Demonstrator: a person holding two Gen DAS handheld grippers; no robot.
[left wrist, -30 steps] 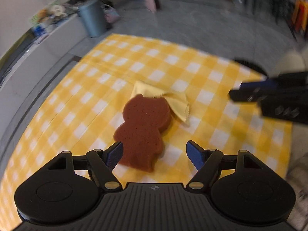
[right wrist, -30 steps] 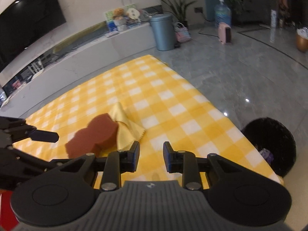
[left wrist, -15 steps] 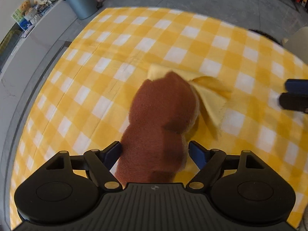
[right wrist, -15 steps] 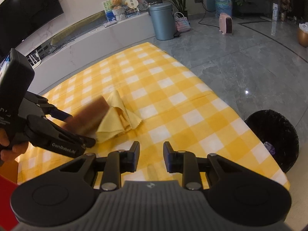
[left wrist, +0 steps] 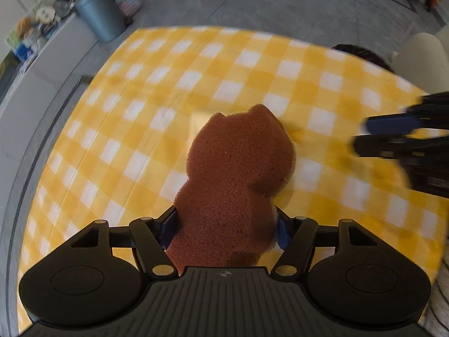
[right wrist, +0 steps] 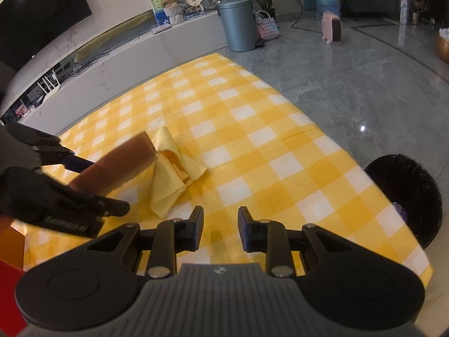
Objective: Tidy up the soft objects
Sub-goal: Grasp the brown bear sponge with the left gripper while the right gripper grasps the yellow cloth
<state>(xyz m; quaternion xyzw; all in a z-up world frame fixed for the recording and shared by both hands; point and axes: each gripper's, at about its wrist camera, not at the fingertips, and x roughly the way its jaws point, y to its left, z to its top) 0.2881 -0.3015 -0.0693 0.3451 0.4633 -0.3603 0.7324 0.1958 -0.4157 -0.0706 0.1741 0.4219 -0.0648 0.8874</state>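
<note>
Closing on the sponge (left wrist: 235, 174) lengthwise, the left gripper (left wrist: 226, 229) is probably pinching already; the right gripper (right wrist: 220, 220), slightly parted and empty, is sitting nearer the cloth (right wrist: 171, 177).

We see a porous, matt brown sponge (left wrist: 238, 174) and a soft yellow cloth (right wrist: 171, 174) with pinked edges. The checked covering (right wrist: 252, 140) on the bench looks like matt fabric; the floor (right wrist: 364, 84) is glossy stone.

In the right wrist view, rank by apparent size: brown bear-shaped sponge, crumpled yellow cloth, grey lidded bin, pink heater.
1. Brown bear-shaped sponge and crumpled yellow cloth: similar, unranked.
2. Grey lidded bin, though farther away.
3. Pink heater, farthest away.
</note>
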